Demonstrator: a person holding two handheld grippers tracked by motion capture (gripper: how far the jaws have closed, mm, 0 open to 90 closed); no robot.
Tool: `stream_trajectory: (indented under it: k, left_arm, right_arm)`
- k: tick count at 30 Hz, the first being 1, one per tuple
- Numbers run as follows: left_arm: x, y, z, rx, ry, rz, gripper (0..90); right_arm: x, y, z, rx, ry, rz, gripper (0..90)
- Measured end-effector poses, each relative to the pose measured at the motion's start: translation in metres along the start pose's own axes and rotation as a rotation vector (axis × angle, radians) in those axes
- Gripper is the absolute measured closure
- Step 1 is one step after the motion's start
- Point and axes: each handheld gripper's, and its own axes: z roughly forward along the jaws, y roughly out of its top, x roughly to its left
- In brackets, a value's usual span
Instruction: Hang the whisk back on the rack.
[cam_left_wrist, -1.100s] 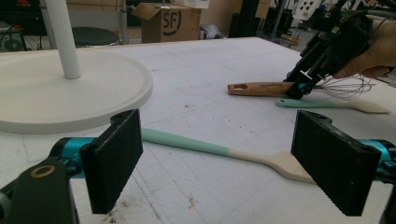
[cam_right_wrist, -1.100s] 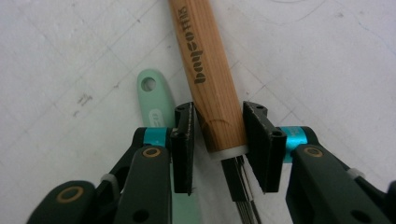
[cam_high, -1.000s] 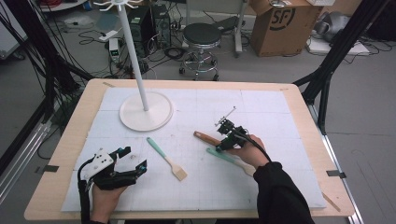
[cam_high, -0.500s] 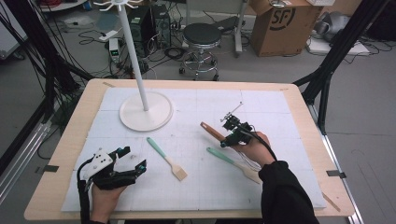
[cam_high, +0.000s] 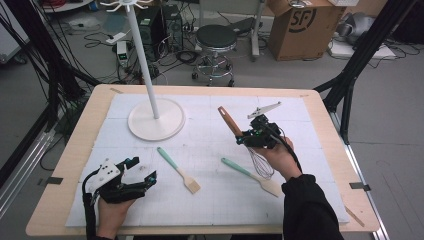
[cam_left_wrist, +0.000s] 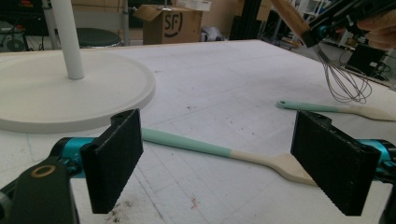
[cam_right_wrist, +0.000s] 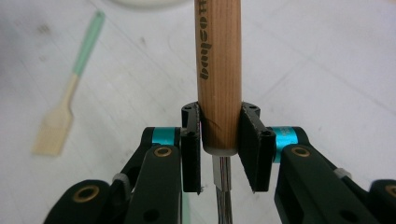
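My right gripper (cam_high: 243, 136) is shut on the wooden handle (cam_right_wrist: 218, 70) of a wire whisk (cam_high: 261, 165), held off the white mat right of centre. The handle points up and back-left, and the wire loops hang toward the person's hand. In the right gripper view my right gripper (cam_right_wrist: 220, 142) has both pads clamped on the handle's lower end. My left gripper (cam_high: 144, 170) rests at the front left, jaws wide open with nothing between them. In the left gripper view my left gripper (cam_left_wrist: 233, 158) looks over a mint-handled spatula (cam_left_wrist: 210, 147), and the whisk (cam_left_wrist: 343, 84) hangs at the upper right.
Two mint-handled wooden spatulas lie on the mat, one (cam_high: 177, 170) left of centre and one (cam_high: 250, 175) under the whisk. A white stand with a round base (cam_high: 156, 122) and a tall pole rises at the back left. A stool and a cardboard box sit beyond the table.
My right gripper has risen with the whisk, lifting it off the mat and tipping its handle upward. The left gripper has stayed in place.
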Motion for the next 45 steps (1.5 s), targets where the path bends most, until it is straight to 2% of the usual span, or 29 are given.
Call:
stream_trajectory:
  k: [2,5,11,14,16,21,24,27,37,40,44,45]
  left_arm:
    - [0.0,0.0,0.0,0.0,-0.002,0.0,17.3]
    - [0.0,0.0,0.0,-0.002,-0.005,0.001,17.3]
    - [-0.001,0.0,-0.001,-0.007,-0.008,0.001,17.2]
    - [0.0,0.0,-0.001,-0.009,-0.005,0.0,17.3]
    - [0.0,0.001,-0.002,-0.011,-0.006,-0.003,17.2]
    - [-0.001,0.001,-0.005,-0.017,-0.004,0.0,17.3]
    - [0.0,0.001,-0.005,-0.02,-0.004,-0.012,17.3]
    - [0.001,0.001,-0.005,-0.023,-0.005,-0.008,17.2]
    - [0.001,0.0,-0.004,-0.022,-0.012,-0.011,17.3]
    - [0.001,0.001,-0.005,-0.031,-0.012,-0.016,17.3]
    - [0.002,0.0,-0.007,-0.034,-0.013,-0.022,17.3]
    - [0.002,0.0,-0.007,-0.036,-0.013,-0.024,17.3]
  right_arm:
    - [0.001,0.002,-0.004,-0.055,0.009,-0.008,72.5]
    - [0.005,0.007,-0.01,-0.141,0.051,0.006,72.5]
    - [0.019,0.03,-0.017,-0.246,0.114,0.01,72.5]
    - [0.027,0.044,-0.018,-0.312,0.174,0.015,72.4]
    - [0.035,0.051,-0.018,-0.345,0.199,0.01,72.4]
    - [0.047,0.071,-0.013,-0.39,0.237,0.006,72.4]
    - [0.053,0.082,-0.011,-0.445,0.269,0.017,72.4]
    - [0.06,0.097,-0.008,-0.466,0.291,0.025,72.4]
    - [0.089,0.145,0.001,-0.508,0.325,-0.012,72.4]
    - [0.094,0.156,0.005,-0.513,0.338,-0.004,72.4]
    - [0.098,0.166,0.009,-0.552,0.385,0.009,72.4]
    - [0.098,0.168,0.01,-0.56,0.383,0.012,72.4]
